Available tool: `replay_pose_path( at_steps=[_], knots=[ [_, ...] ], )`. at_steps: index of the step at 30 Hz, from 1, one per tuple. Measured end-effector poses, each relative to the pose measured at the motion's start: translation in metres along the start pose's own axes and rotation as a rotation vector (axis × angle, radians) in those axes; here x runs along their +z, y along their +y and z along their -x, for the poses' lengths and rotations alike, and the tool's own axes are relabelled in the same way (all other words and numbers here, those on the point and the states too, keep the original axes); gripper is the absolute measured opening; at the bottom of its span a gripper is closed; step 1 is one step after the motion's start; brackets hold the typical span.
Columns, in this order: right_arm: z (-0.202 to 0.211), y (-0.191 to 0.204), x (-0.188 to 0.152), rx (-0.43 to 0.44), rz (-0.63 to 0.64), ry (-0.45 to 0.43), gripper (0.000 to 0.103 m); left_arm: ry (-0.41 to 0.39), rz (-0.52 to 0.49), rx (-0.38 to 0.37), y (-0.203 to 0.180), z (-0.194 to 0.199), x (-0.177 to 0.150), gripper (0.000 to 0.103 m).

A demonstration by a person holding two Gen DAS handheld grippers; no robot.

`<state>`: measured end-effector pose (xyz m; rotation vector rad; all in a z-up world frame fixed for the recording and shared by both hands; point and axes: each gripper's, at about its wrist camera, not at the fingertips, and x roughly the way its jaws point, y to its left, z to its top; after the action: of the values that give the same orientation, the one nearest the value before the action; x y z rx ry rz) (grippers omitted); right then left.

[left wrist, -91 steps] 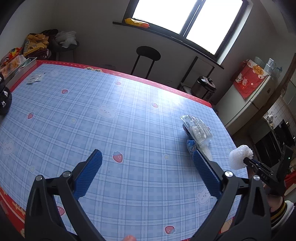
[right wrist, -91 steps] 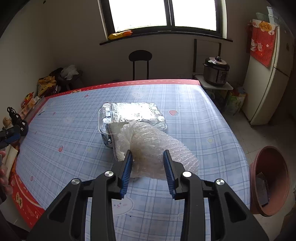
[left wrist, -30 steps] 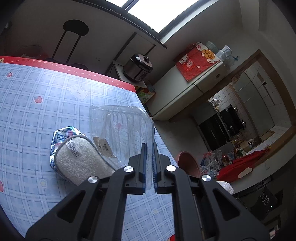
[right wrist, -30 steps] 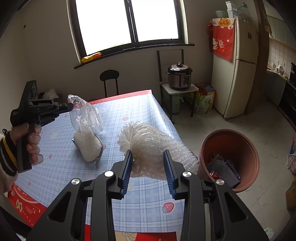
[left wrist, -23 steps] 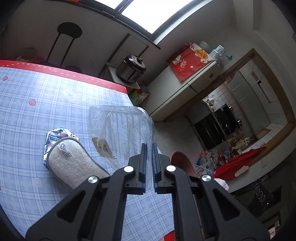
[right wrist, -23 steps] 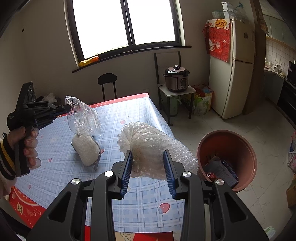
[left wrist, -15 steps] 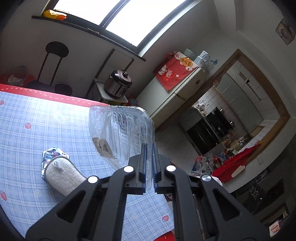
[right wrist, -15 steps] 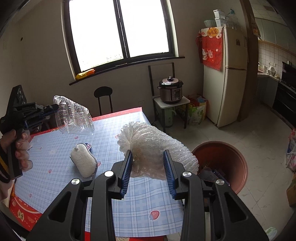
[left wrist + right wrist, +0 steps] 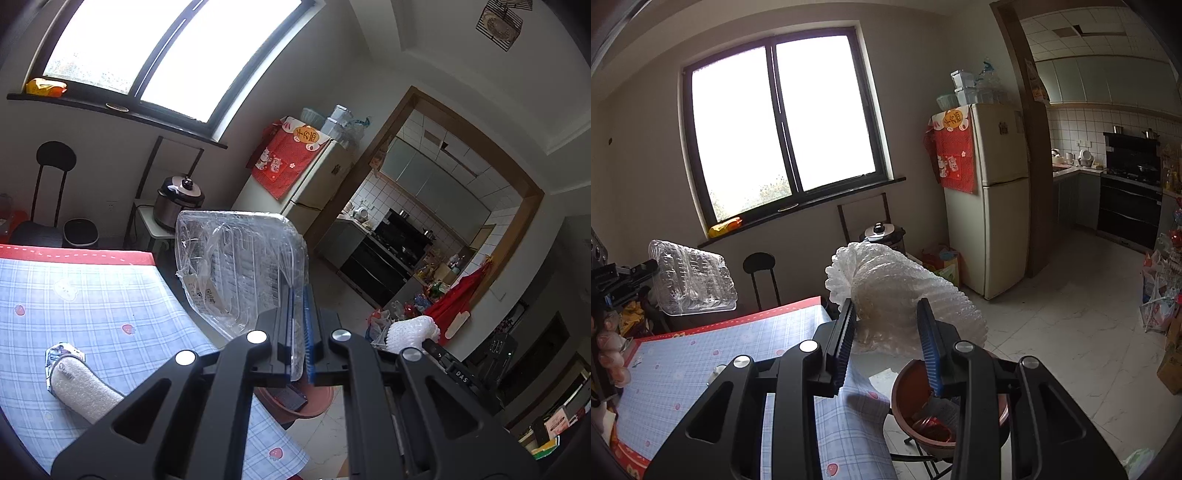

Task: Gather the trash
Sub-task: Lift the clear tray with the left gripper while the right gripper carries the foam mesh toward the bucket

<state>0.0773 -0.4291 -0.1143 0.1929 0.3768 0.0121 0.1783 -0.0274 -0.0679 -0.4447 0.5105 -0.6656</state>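
My left gripper (image 9: 298, 328) is shut on the edge of a clear plastic tray (image 9: 240, 269) and holds it in the air past the table's right edge; the tray also shows in the right wrist view (image 9: 692, 280). My right gripper (image 9: 888, 339) is shut on a white foam wrap (image 9: 905, 295) and holds it above the brown trash bin (image 9: 905, 391). The bin also shows under the left gripper (image 9: 317, 402), partly hidden. The foam wrap's end (image 9: 412, 332) shows to the right in the left wrist view.
A white sponge on a foil wrapper (image 9: 79, 384) lies on the blue plaid table (image 9: 92, 306). A fridge (image 9: 990, 229), a pressure cooker (image 9: 882, 232) and a black stool (image 9: 761, 273) stand beyond the table. Bags line the floor at right (image 9: 1160, 295).
Both grippers have risen and swung right, off the table toward the bin. The tray went from over the sponge to past the table edge. The foam wrap now hangs over the bin.
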Motion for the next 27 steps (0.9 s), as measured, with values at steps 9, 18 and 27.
replay_pose_path(
  at_steps=[9,18,27],
  knots=[
    [0.015,-0.067,0.000,-0.039,-0.039,-0.010,0.034,0.026,-0.054,-0.102,-0.076,-0.061,-0.010,0.009],
    [0.024,-0.122,0.005,-0.075,-0.035,-0.003,0.034,0.078,-0.041,-0.175,-0.122,-0.138,-0.042,0.009],
    [-0.048,-0.121,0.013,0.021,0.008,0.076,0.034,0.098,-0.027,-0.132,-0.130,-0.162,-0.053,0.009]
  ],
)
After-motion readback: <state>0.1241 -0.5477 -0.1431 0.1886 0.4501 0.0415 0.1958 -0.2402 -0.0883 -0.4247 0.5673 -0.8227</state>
